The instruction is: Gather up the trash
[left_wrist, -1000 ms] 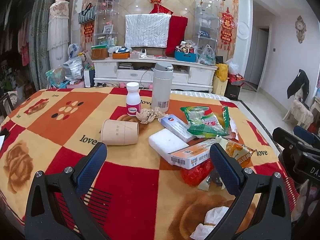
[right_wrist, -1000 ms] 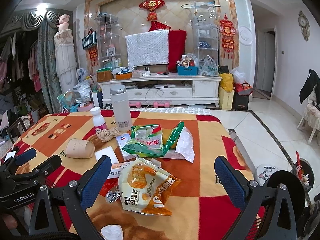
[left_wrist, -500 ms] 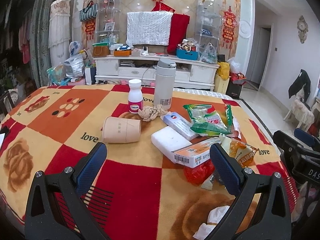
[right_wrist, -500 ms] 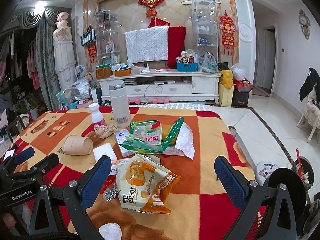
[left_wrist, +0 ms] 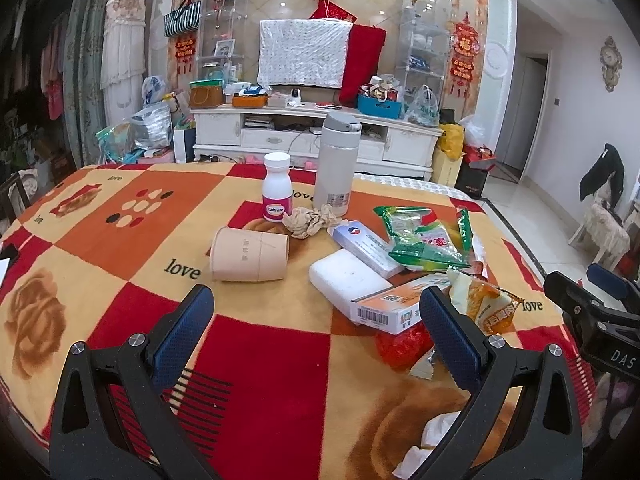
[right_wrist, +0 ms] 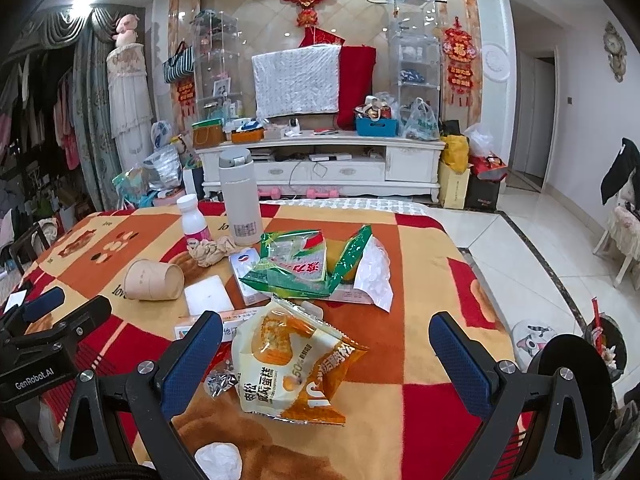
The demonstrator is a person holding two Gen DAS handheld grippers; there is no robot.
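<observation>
Left tongs [left_wrist: 316, 320] and right tongs [right_wrist: 326, 354], each spread wide with nothing between the blue pads, hover above a worktop [left_wrist: 120, 248] draped in a red, orange and cream checked blanket. In the right wrist view, an orange-and-white cake wrapper [right_wrist: 298, 364] lies between the fingers, at 12 o'clock from the right tongs, with a crumpled foil scrap [right_wrist: 219, 380] touching its 9 o'clock edge. A green snack bag [right_wrist: 304, 268] rests farther off at 12 o'clock, partly over a blue-and-white box [right_wrist: 244, 270]. In the left wrist view, a paper cup [left_wrist: 250, 255] lies on its side at 11 o'clock from the left tongs; a white foam block [left_wrist: 346, 278] and an orange barcoded carton [left_wrist: 394, 304] lie at 1 o'clock, the carton overlapping the block. A crumpled brown paper ball [left_wrist: 312, 220] sits beyond the cup, just beside an upright pink-labelled pill bottle [left_wrist: 276, 192] and a white thermos flask [left_wrist: 336, 164]. A red wrapper [left_wrist: 402, 346] shows beneath the carton, and white tissue [left_wrist: 434, 440] lies at the near edge.
</observation>
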